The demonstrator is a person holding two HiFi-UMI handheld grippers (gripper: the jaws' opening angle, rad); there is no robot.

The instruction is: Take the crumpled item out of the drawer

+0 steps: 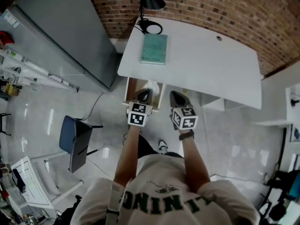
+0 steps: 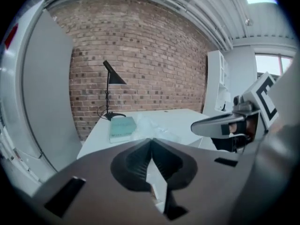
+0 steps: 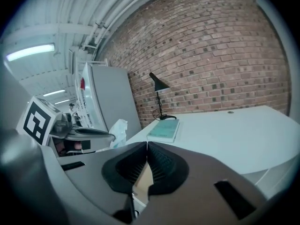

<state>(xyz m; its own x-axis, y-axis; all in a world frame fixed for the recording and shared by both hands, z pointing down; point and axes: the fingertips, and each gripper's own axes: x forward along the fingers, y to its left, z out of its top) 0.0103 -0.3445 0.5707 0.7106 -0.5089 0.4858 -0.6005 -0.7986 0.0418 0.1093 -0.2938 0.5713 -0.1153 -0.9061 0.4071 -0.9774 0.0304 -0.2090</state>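
Legible print, head view. Shirt (image 1: 164, 201): large green block letters ran across the white front; "ONINI" could be read, the ends lost in folds. Book (image 1: 154, 48) on the worktop (image 1: 211, 64): dark print on the teal cover was too small to read. Marker cubes (image 1: 138, 114): black-and-white square codes only, without letters.

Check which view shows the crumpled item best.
Right gripper view: the crumpled item shows side-on, white and clear, pinched in the left gripper. Head view gives only a small white patch beyond that gripper's tip. Left gripper view gives a faint translucent blur just past its own shut jaws.
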